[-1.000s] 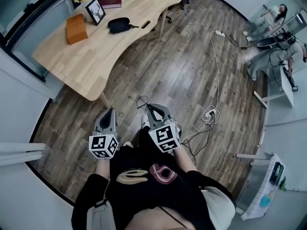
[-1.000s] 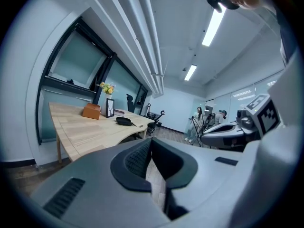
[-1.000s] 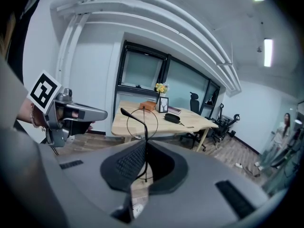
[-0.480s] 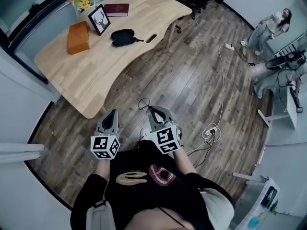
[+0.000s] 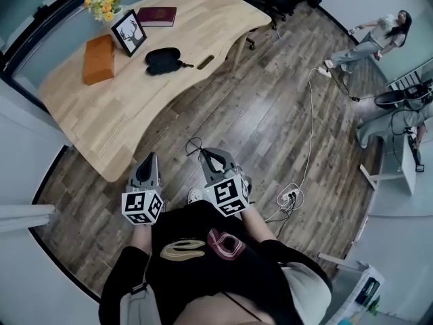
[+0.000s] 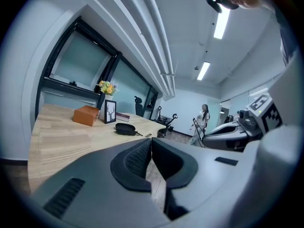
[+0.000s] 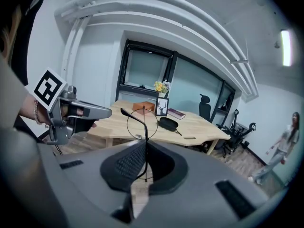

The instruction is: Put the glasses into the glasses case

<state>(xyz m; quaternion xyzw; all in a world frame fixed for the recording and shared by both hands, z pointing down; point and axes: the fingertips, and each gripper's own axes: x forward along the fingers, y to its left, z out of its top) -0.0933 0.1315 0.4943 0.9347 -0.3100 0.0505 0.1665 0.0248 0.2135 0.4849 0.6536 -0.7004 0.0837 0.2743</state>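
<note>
The black glasses case (image 5: 164,60) lies shut on the wooden table (image 5: 122,107), also seen in the left gripper view (image 6: 126,128) and the right gripper view (image 7: 168,123). My right gripper (image 5: 206,154) is shut on thin black wire-framed glasses (image 5: 196,144); one round lens ring and a temple stick up from its jaws (image 7: 141,122). My left gripper (image 5: 150,158) is shut with nothing in it (image 6: 151,144). Both grippers hang over the wood floor, short of the table's near edge and well away from the case.
On the table beside the case stand an orange box (image 5: 99,49), a framed deer picture (image 5: 128,32), a red book (image 5: 157,15) and yellow flowers (image 5: 105,2). A white cable (image 5: 308,134) and power strip (image 5: 292,196) lie on the floor at right. People stand far right.
The table and case have come nearer in the head view as I walk toward them. Both grippers travel forward together, the right one still holding the glasses.
</note>
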